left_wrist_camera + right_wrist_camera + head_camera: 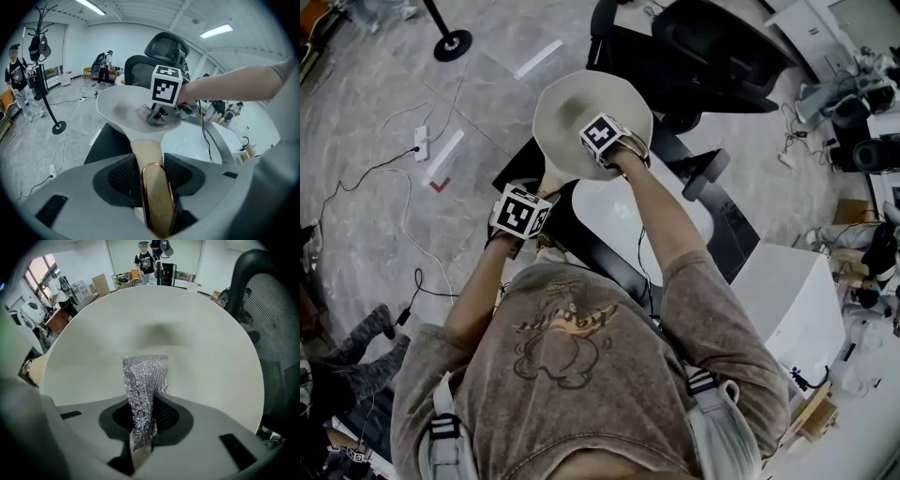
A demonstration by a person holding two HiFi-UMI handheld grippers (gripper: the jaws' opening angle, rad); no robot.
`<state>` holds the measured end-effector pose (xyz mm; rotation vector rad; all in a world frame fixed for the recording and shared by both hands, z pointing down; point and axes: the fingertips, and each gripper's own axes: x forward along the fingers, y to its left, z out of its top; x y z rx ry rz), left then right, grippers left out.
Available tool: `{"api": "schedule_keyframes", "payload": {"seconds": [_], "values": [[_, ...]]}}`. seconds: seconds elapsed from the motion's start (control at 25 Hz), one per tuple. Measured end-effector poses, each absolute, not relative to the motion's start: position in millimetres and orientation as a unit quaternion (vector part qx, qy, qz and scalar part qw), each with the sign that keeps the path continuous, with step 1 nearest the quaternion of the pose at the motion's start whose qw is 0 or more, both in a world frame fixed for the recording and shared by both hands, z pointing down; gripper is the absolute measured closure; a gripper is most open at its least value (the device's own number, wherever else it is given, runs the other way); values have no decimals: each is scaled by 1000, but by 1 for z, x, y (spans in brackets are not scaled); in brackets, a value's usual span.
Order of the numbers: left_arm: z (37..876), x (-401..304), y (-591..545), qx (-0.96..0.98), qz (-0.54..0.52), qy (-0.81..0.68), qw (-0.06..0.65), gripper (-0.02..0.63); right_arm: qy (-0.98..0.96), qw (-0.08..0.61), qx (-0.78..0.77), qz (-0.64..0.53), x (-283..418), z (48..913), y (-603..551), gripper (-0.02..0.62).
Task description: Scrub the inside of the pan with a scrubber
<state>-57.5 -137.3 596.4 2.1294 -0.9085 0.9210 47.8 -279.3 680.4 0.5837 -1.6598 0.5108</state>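
A cream-coloured pan (572, 127) is held up over the floor, its inside facing up. My left gripper (152, 176) is shut on the pan's wooden handle (150, 159), which ends in a copper loop. The pan's bowl (123, 107) lies beyond it. My right gripper (143, 420) points straight down into the pan and is shut on a silvery mesh scrubber (143, 387). The scrubber's lower end rests on the pan's inner surface (154, 329). In the head view the right gripper's marker cube (604, 138) sits over the pan's right part, the left cube (521, 212) near the handle.
A black office chair (694, 47) stands just beyond the pan. A white round table (619, 220) on a black base is below the arms. Cables and a power strip (420, 142) lie on the floor at left. A coat stand (44, 70) and people stand far off.
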Motion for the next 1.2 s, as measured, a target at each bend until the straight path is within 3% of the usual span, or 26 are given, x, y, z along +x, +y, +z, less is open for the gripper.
{"api": "schedule_keyframes", "payload": {"seconds": [0.2, 0.72, 1.2], "values": [[598, -56, -137, 808, 357, -344, 318, 399, -705, 642, 238, 182, 42, 678, -265, 515], [599, -55, -138, 805, 366, -343, 318, 397, -773, 590, 141, 186, -23, 676, -235, 517], [596, -56, -139, 803, 363, -355, 311, 397, -797, 573, 124, 143, -24, 658, -233, 515]]}}
